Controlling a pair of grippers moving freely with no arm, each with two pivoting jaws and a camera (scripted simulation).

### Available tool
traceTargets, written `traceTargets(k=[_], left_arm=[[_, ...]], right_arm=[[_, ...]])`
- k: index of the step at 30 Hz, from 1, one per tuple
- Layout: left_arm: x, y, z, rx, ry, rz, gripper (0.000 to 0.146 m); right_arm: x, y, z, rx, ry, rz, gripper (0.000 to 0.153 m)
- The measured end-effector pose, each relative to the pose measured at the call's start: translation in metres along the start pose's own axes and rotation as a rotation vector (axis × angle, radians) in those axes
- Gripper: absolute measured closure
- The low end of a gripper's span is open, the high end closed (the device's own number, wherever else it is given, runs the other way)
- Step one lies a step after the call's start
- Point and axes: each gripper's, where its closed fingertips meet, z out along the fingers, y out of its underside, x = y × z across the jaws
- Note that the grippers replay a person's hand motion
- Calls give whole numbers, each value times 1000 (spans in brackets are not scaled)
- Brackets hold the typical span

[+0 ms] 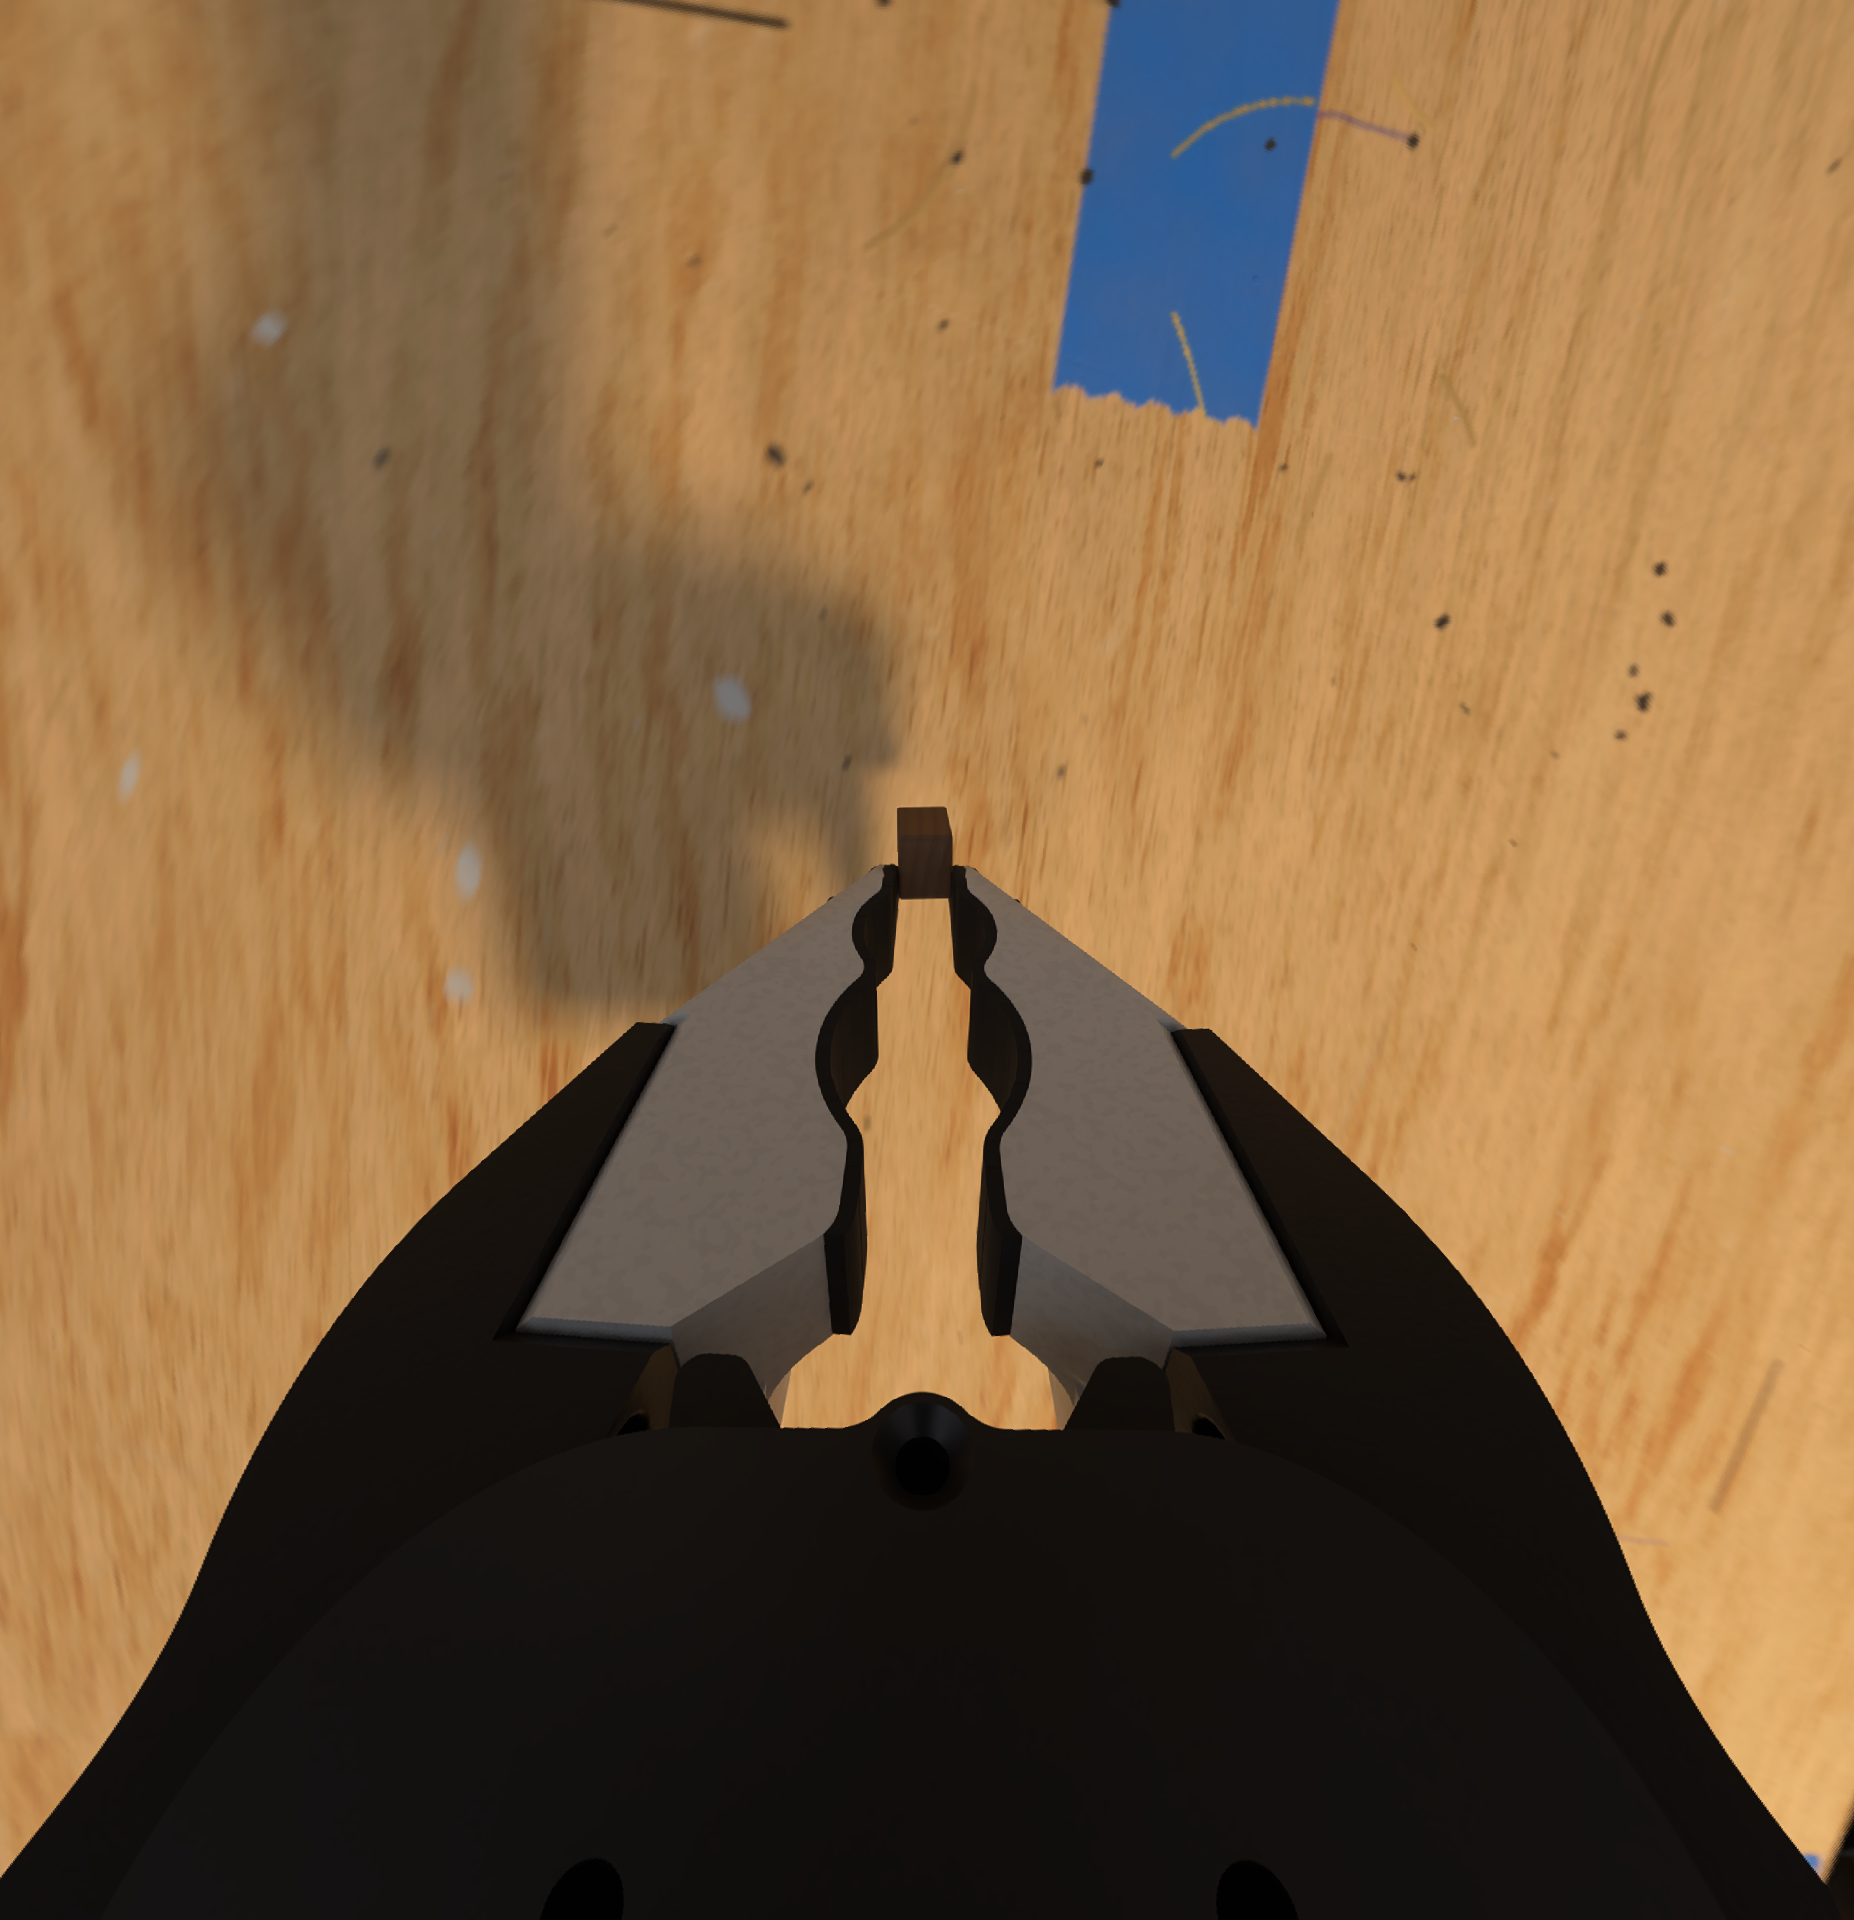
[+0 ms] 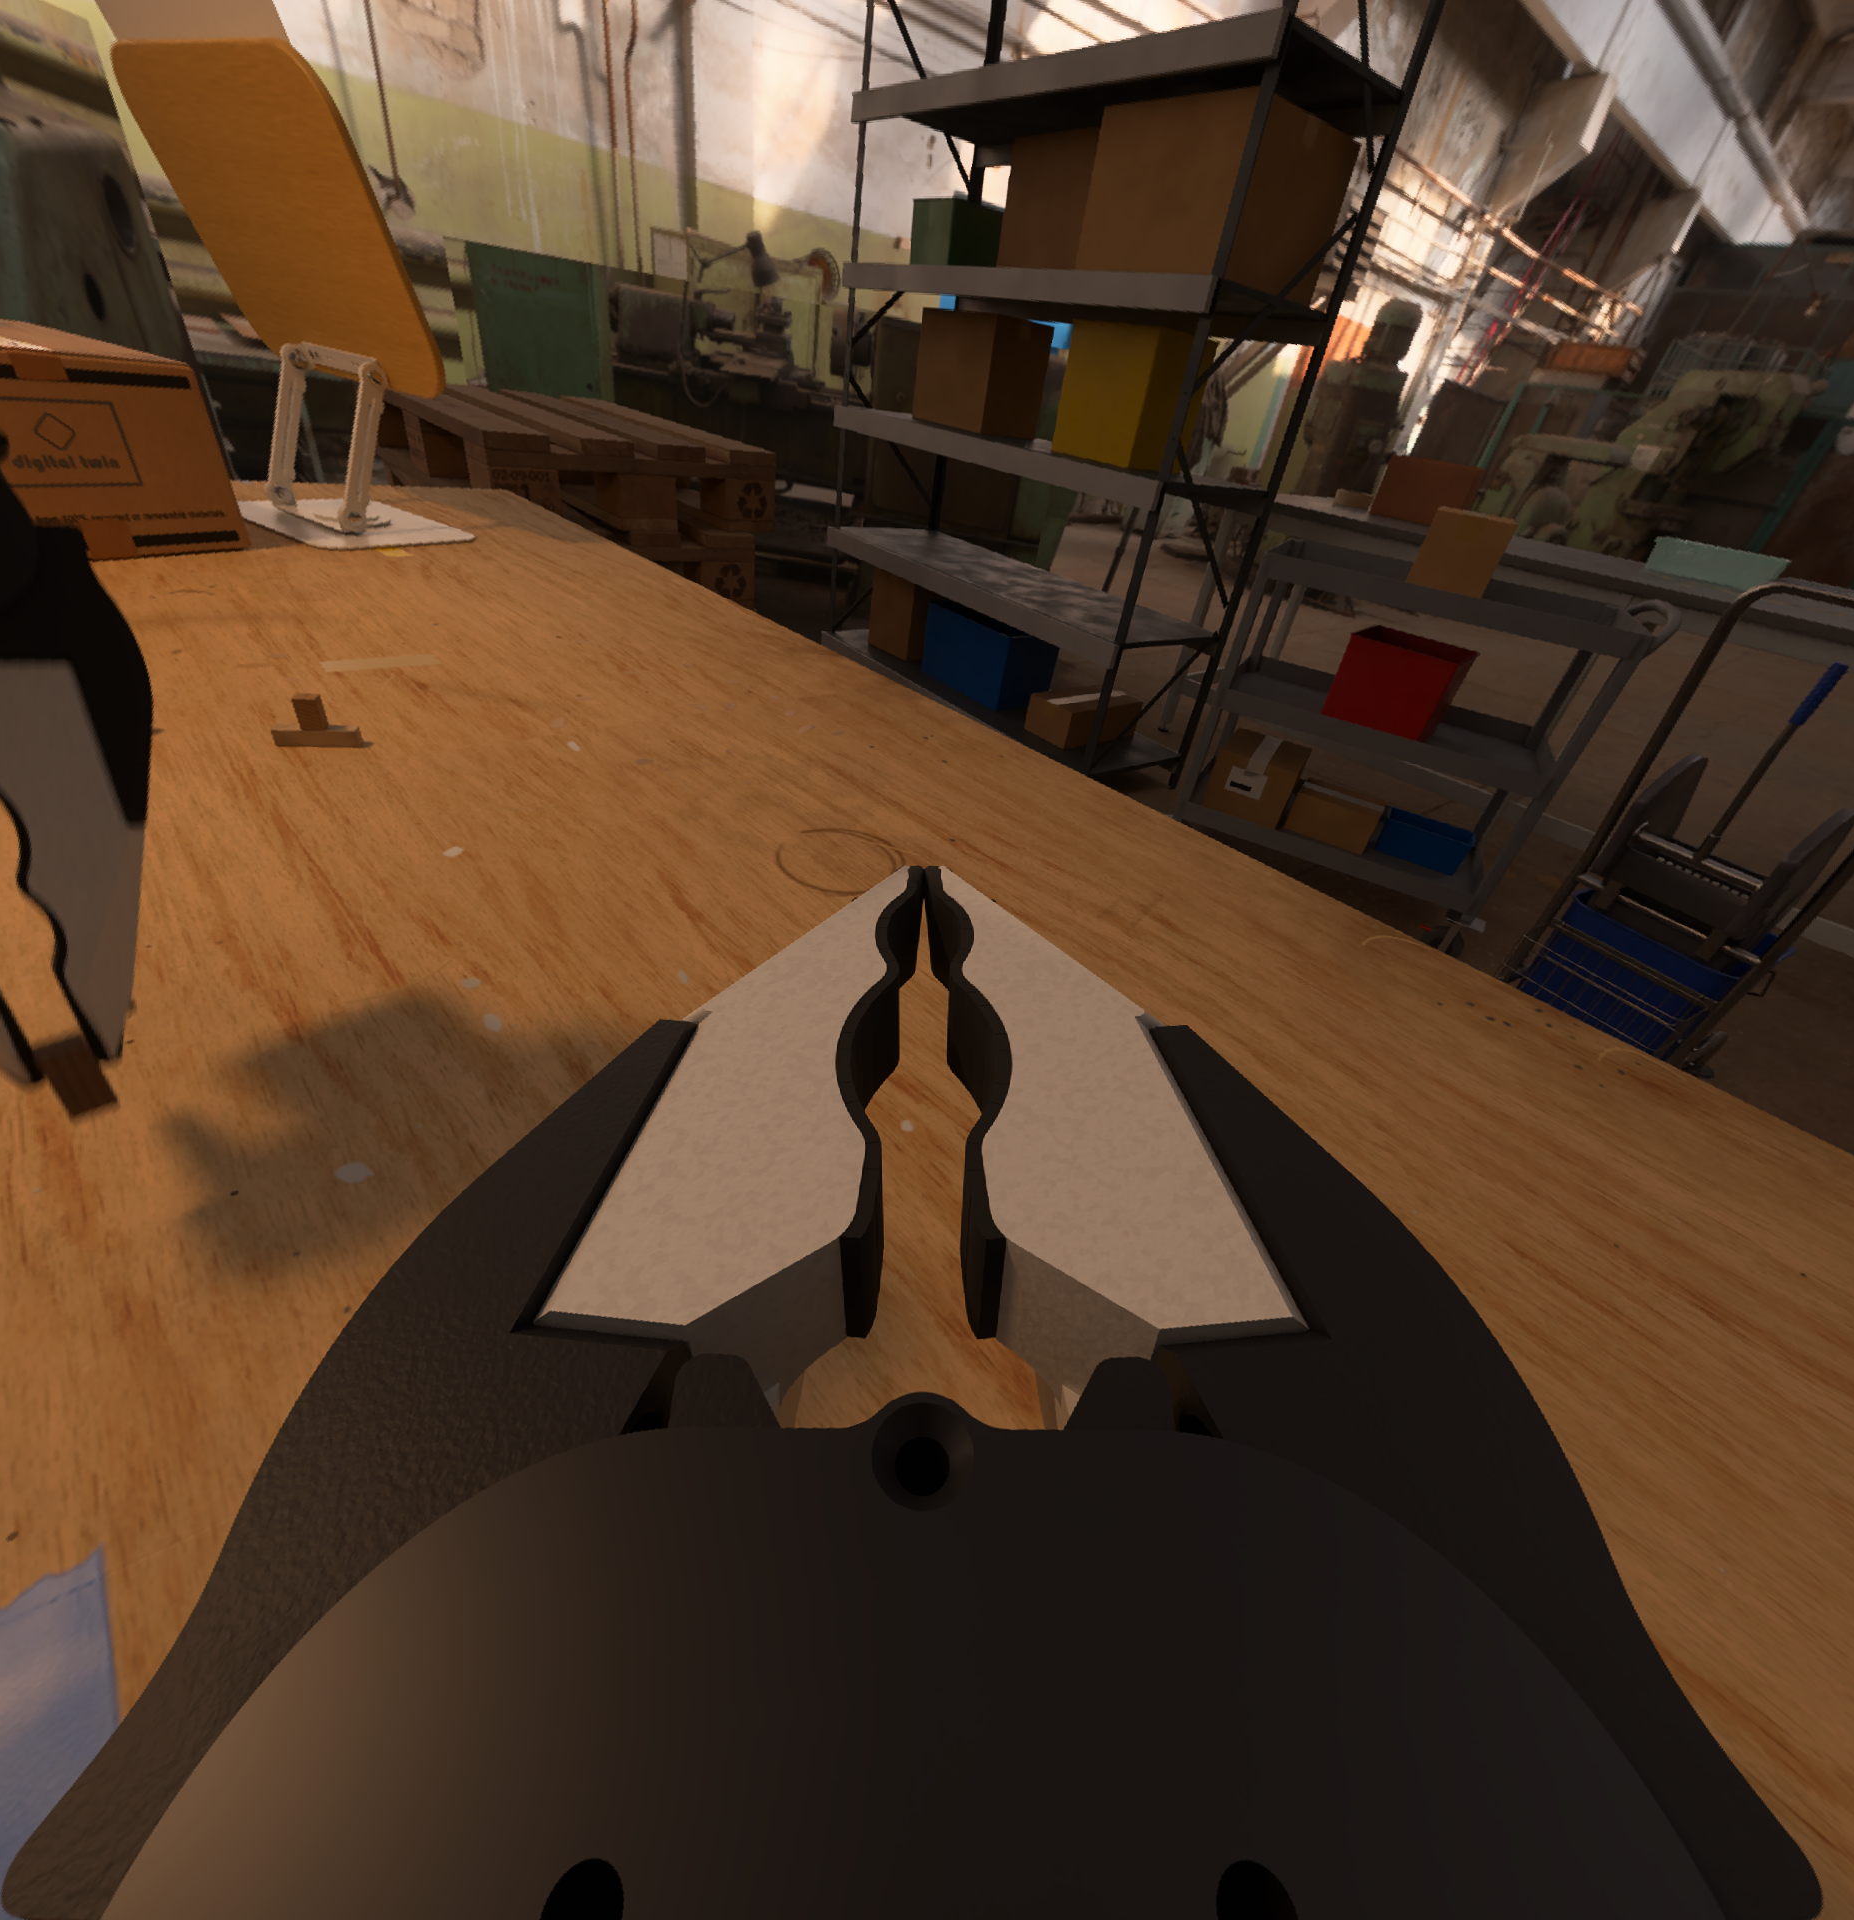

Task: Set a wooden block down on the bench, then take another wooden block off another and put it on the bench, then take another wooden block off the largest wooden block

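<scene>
My left gripper (image 1: 924,881) is shut on a small dark wooden block (image 1: 924,844) at its fingertips and points down at the wooden bench (image 1: 487,416). In the right wrist view the left gripper (image 2: 55,1060) shows at the left edge, holding that block (image 2: 74,1076) just above the bench (image 2: 1318,1195). Farther back on the bench a small wooden block (image 2: 310,711) stands on a flat, larger wooden block (image 2: 318,737). My right gripper (image 2: 924,878) is shut and empty, low over the bench.
A strip of blue tape (image 1: 1193,229) lies on the bench ahead of the left gripper. A cardboard box (image 2: 92,447) and a white stand with an orange panel (image 2: 320,436) sit at the far left. Shelves (image 2: 1089,395) and a cart (image 2: 1671,914) stand beyond the bench's right edge.
</scene>
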Motion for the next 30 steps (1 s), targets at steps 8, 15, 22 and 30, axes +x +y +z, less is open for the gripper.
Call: traceTargets(k=[8,15,22,30], left_arm=[[4,-16,45,-107,-24,109,137],[7,-12,34,-68,-20,103,119],[16,1,9,97,64,2,111],[25,11,33,31,95,39,100]], right_arm=[[-18,3,-2,-35,-84,-30,153],[-76,48,2,-267,-336,-212,136],[-130,96,5,-527,-531,-235,82],[-144,104,22,-659,-584,-299,67]])
